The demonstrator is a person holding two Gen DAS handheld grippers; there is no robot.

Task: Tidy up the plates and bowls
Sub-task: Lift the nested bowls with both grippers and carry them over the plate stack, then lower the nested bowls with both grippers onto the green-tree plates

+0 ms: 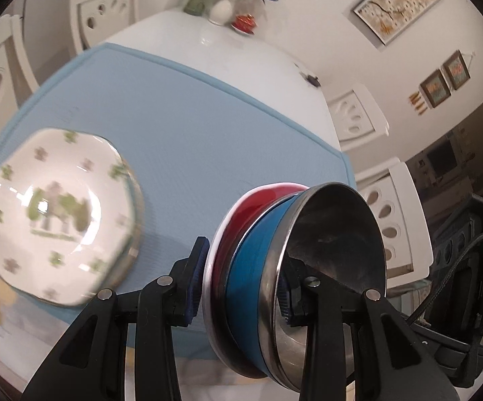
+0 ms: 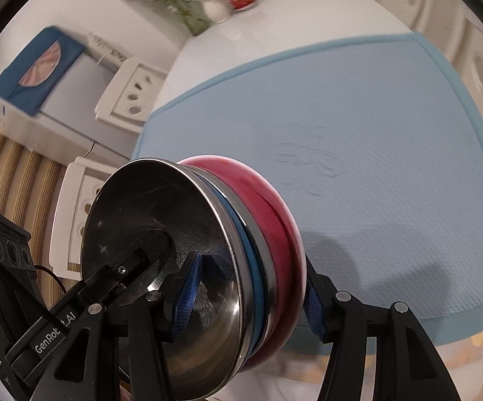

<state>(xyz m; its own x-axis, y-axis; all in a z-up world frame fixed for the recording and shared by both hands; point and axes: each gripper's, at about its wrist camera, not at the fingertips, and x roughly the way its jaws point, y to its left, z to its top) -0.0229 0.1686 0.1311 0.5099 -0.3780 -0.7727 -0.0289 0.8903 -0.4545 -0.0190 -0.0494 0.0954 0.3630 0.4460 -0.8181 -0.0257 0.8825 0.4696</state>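
Blue mat [image 1: 181,127], clamped bowl stack [image 1: 274,267]

We count three nested bowls [image 1: 294,267], one plate [image 1: 61,214], one mat [image 1: 208,127], two vases [image 1: 221,10].

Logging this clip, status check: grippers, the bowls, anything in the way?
Left gripper and right gripper both clamped on nested bowl stack, lifted, tilted on edge. Patterned plate on blue mat. Nothing blocking.
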